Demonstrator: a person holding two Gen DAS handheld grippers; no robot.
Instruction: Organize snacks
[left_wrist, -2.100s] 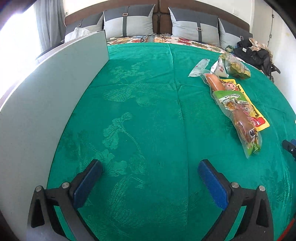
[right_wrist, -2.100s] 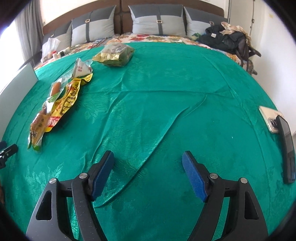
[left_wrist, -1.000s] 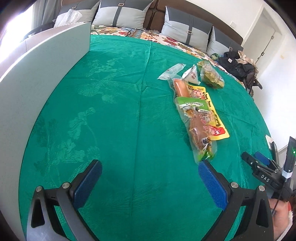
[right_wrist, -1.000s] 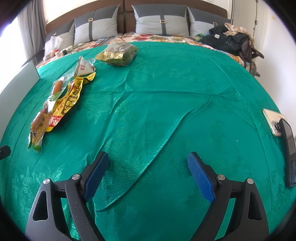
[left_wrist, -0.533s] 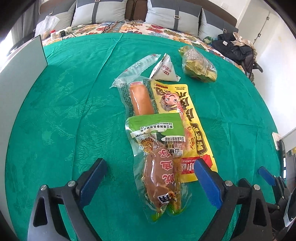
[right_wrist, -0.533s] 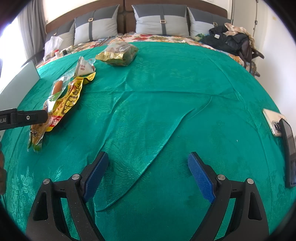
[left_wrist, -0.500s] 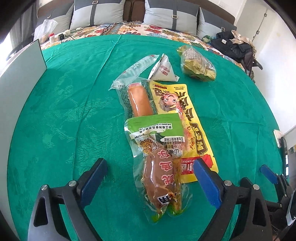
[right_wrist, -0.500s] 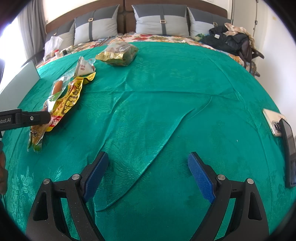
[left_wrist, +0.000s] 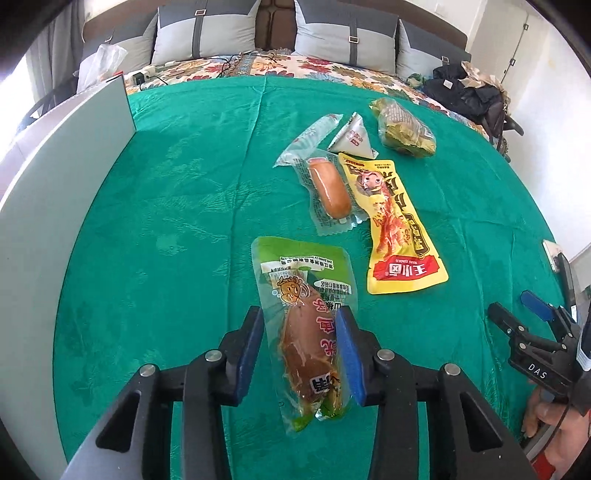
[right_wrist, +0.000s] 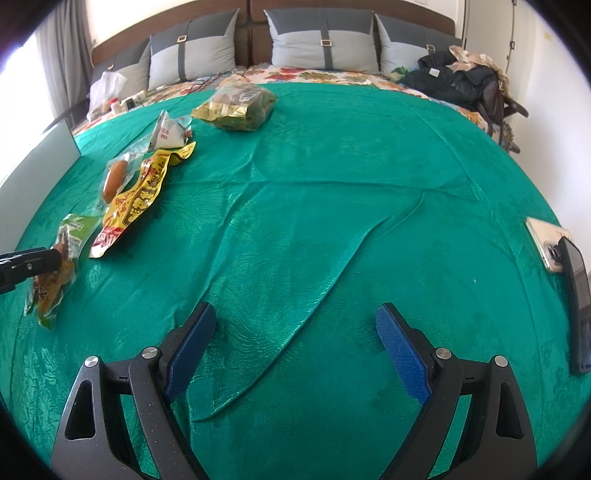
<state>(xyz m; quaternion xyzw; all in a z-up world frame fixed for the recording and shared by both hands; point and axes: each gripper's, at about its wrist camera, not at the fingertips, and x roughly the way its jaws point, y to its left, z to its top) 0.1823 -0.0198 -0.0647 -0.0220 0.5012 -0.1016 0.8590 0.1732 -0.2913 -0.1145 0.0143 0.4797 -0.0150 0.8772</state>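
Observation:
My left gripper (left_wrist: 299, 341) is shut on the green-topped clear packet with a brown snack (left_wrist: 308, 325); its pads press both sides, and the packet sits pulled a little away from the other snacks. It also shows at the far left of the right wrist view (right_wrist: 59, 258). Beyond it lie a sausage in clear wrap (left_wrist: 328, 188), a yellow pouch (left_wrist: 397, 229), a white triangular packet (left_wrist: 352, 138), a long clear sachet (left_wrist: 314, 133) and a gold-green bag (left_wrist: 404, 129). My right gripper (right_wrist: 295, 343) is open and empty over bare green cloth.
A grey-white board (left_wrist: 51, 206) stands along the left edge of the green bedspread (left_wrist: 177, 206). Two phones (right_wrist: 565, 258) lie at the right edge. Pillows (right_wrist: 321, 44) and a dark heap of clothes (right_wrist: 461, 81) lie at the back.
My left gripper has closed on the green-topped packet and drawn it back from the sausage and yellow pouch. The right gripper has not moved.

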